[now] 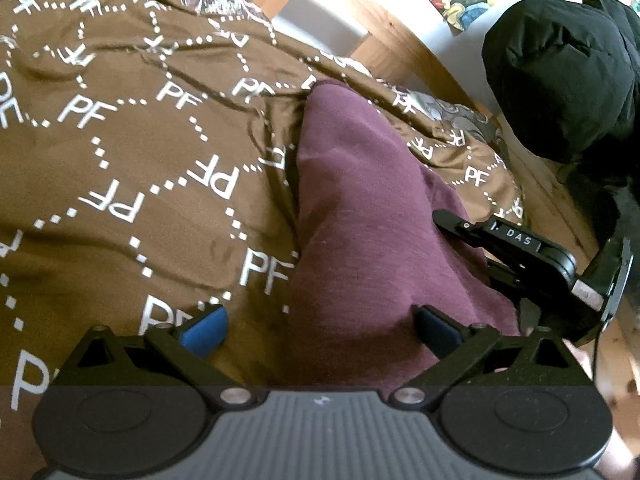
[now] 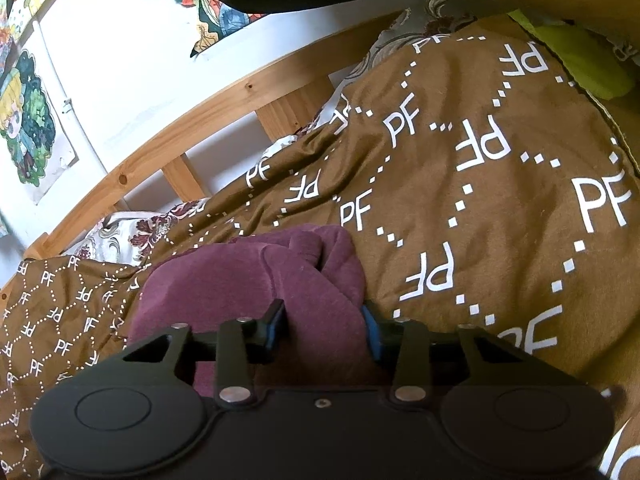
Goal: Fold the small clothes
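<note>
Mid-fold: my right gripper (image 2: pixel 322 330) clamps the maroon garment (image 1: pixel 360 216) on the brown bedspread (image 1: pixel 120 184); my left gripper (image 1: pixel 320 330) gapes over it. Next, I should pinch its near edge.

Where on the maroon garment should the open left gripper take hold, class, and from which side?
The left gripper best takes the maroon garment at its near left edge, coming from the brown bedspread side: that edge stands raised, while the right gripper already pinches the other end.

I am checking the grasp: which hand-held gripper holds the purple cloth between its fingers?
The right hand-held gripper: its blue pads pinch the purple cloth. The left hand-held gripper stands wide open.
</note>
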Demonstrator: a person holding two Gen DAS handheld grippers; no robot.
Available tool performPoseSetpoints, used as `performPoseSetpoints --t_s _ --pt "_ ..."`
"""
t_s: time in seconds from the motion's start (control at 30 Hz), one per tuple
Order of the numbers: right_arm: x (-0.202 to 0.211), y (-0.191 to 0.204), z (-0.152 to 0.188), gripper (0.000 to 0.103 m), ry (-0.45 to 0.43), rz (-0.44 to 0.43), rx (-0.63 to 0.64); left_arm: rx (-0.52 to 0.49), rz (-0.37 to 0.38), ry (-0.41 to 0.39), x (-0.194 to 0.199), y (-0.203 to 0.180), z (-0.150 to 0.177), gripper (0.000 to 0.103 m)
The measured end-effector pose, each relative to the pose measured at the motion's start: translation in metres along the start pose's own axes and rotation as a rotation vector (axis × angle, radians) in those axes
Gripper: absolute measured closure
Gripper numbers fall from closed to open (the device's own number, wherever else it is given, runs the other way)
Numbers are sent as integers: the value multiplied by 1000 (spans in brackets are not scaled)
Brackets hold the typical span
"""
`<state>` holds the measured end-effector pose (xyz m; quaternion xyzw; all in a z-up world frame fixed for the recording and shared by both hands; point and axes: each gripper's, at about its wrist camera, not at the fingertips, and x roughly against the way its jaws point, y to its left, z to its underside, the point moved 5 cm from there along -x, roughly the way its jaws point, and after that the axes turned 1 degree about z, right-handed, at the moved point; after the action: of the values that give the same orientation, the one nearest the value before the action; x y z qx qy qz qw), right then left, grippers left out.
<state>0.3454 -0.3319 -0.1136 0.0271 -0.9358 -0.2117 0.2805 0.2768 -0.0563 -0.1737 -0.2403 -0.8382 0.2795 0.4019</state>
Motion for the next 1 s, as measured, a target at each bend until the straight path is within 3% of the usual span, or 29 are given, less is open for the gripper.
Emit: performPoseSetpoints --t_s 0.13,0.3,0.4,0.6,0.83,1.0 --pt "11 10 -1 84 -28 0 27 43 59 54 2 -2 -3 32" --pt "33 32 -3 90 -71 -7 98 24 25 59 13 -9 -5 59" --pt "44 50 -4 91 -91 -8 143 -28 -4 44 27 -19 -8 62" --pt "48 96 -9 96 -95 -31 184 -166 -160 -69 75 -21 -25 62" --pt "15 169 -9 96 -70 -110 223 -60 -260 -126 109 18 -53 61" --pt "-23 191 9 96 11 -72 264 23 -285 -93 99 43 -55 59"
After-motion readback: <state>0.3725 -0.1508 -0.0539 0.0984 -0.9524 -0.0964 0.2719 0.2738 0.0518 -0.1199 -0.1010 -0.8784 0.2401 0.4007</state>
